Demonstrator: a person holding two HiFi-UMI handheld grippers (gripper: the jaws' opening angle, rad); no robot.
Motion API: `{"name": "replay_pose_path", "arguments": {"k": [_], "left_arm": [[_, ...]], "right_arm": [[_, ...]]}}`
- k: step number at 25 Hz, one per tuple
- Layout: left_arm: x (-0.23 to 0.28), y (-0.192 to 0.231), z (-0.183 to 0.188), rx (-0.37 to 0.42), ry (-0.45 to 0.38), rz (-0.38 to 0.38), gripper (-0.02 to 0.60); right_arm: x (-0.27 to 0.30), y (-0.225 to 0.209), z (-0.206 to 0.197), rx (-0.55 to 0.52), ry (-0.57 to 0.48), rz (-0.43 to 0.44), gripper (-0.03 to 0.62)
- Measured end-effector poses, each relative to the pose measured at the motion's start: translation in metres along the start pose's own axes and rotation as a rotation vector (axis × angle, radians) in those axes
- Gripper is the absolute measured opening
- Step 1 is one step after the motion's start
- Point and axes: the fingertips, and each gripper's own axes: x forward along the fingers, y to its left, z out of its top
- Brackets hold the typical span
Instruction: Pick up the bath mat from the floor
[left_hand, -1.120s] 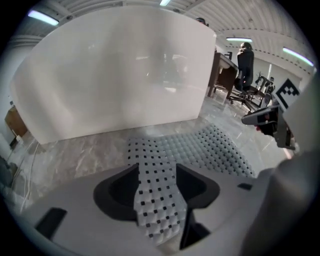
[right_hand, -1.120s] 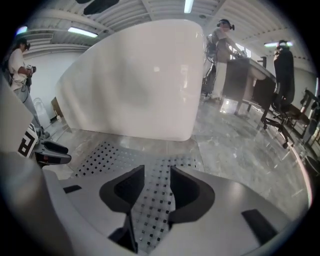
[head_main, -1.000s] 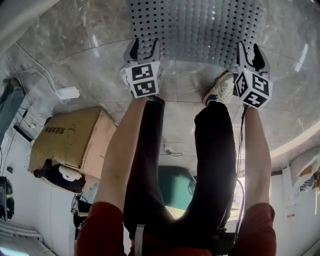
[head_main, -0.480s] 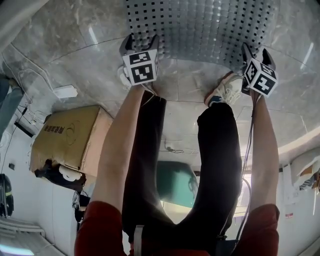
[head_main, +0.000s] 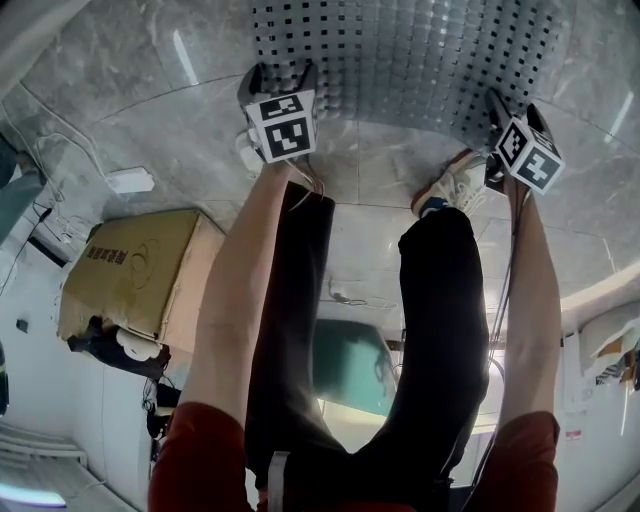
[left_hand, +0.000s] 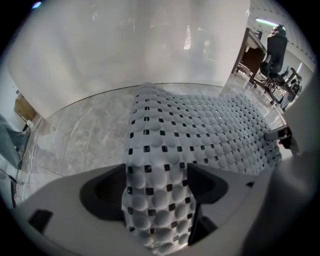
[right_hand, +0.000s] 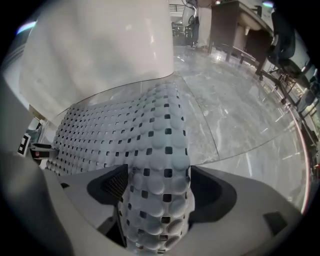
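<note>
I see grey perforated bath mat (head_main: 400, 50) on marble floor (head_main: 150, 110). Left gripper (head_main: 278, 78) and right gripper (head_main: 515, 108) point steeply down at near corners. Jaws have just been opening, now spread wide. Raised mat fold between each pair, unclamped.

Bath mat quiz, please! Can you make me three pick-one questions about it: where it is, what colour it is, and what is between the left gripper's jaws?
1. Where is the bath mat?
A. On a table
B. Spread on the floor
C. Inside a box

2. What colour is it?
A. Red
B. Green
C. Pale grey with small dark holes

3. What is between the jaws of the left gripper?
A. The mat's edge
B. A shoe
C. Nothing

Answers:
1 B: the head view shows it lying on the stone floor.
2 C: every view shows it pale grey with dark holes.
3 A: the mat's edge stands between the open jaws, which have just been opening.
</note>
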Motion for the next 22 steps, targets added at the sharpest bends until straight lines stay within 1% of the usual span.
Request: {"name": "replay_pose_path", "arguments": {"k": [3, 6, 9, 11, 13, 15, 19, 22], "left_arm": [[0.005, 0.007, -0.002, -0.005, 0.020, 0.032, 0.359], [0.010, 0.012, -0.007, -0.012, 0.034, 0.053, 0.359], [0.011, 0.014, -0.007, 0.006, 0.042, 0.080, 0.359], [0.011, 0.014, -0.005, 0.033, 0.048, 0.099, 0.357], [0.008, 0.011, -0.004, 0.059, 0.052, 0.104, 0.331], [0.006, 0.008, -0.005, 0.071, 0.061, 0.096, 0.304], [0.004, 0.006, -0.006, 0.058, 0.090, 0.069, 0.265], [0.000, -0.001, -0.005, 0.052, 0.094, 0.051, 0.229]], "right_arm": [[0.004, 0.006, -0.001, -0.013, 0.002, 0.000, 0.379], [0.007, 0.008, -0.003, -0.016, -0.004, -0.018, 0.379], [0.006, 0.006, -0.004, -0.035, -0.008, -0.041, 0.369], [0.005, 0.006, -0.003, -0.042, -0.012, -0.039, 0.345], [0.003, 0.008, -0.002, -0.038, -0.008, -0.026, 0.319], [0.001, 0.012, -0.003, -0.029, 0.004, -0.012, 0.279], [-0.001, 0.023, -0.003, -0.008, 0.016, -0.005, 0.217], [-0.004, 0.029, -0.002, 0.003, 0.012, 0.003, 0.184]]}}
